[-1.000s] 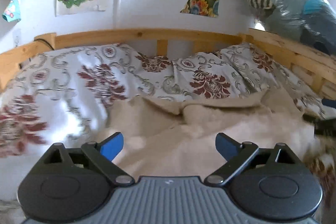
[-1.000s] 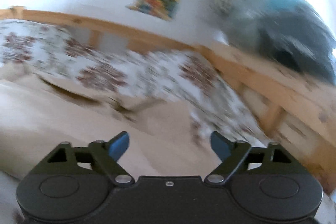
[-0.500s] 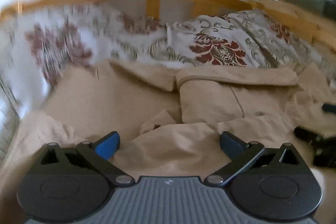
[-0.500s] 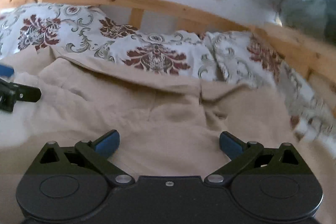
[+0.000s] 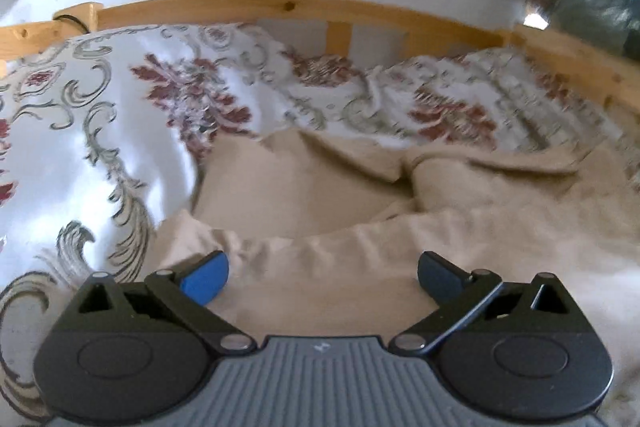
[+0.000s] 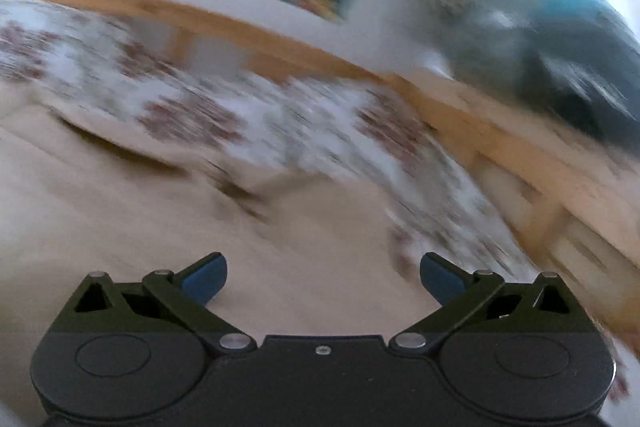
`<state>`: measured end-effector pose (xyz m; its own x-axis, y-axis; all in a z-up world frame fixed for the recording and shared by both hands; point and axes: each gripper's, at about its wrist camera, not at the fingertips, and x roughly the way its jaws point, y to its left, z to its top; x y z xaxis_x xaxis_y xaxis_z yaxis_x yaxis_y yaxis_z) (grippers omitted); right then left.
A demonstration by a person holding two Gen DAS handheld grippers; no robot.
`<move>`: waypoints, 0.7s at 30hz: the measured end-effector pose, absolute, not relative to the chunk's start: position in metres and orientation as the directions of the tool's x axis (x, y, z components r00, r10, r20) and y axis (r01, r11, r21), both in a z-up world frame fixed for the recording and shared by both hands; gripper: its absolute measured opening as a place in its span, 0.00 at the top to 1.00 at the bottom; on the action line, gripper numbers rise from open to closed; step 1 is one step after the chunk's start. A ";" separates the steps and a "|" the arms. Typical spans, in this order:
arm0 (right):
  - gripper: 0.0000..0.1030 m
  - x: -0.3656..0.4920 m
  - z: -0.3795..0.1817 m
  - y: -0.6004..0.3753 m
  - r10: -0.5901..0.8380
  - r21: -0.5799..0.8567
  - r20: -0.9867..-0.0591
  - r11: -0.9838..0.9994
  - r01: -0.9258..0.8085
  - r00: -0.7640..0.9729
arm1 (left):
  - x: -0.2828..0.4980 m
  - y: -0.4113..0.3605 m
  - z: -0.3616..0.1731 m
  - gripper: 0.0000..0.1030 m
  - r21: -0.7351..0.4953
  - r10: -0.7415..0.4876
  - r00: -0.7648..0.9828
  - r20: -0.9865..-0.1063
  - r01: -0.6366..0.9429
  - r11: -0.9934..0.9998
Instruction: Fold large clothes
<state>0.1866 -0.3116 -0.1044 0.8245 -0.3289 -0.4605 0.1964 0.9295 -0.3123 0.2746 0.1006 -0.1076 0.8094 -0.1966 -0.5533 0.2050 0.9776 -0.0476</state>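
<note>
With the black left gripper point(image 5: 322, 277) and black right gripper point(image 6: 323, 275) both spread wide and empty over the rumpled beige cloth garment point(image 5: 328, 195) lying mid-bed on the floral bedspread point(image 5: 100, 115), I'd pinch its near folded hem at both ends before lifting evenly.

My left gripper point(image 5: 323, 277), a grey ribbed body with black linkage arms and blue-padded fingertips point(image 5: 206, 277), has its jaws spread wide, pads at nine and three o'clock, nothing between them. My right gripper point(image 6: 323, 277), all black with matching blue pads point(image 6: 440, 279), is equally wide apart and holds nothing.
</note>
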 end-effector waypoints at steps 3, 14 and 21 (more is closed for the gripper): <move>0.01 0.197 -0.126 -0.335 -0.262 -0.167 -0.588 0.965 0.202 0.765 | 0.282 0.096 -0.115 0.00 -0.036 -0.183 0.800 -0.571 0.199 0.979; 0.01 0.199 -0.128 -0.344 -0.221 -0.098 -0.611 0.974 0.204 0.760 | 0.286 0.098 -0.122 0.00 -0.044 -0.192 0.797 -0.573 0.203 0.978; 0.01 0.195 -0.123 -0.339 -0.255 -0.123 -0.584 0.966 0.227 0.771 | 0.284 0.093 -0.118 0.00 -0.018 -0.155 0.799 -0.582 0.178 0.984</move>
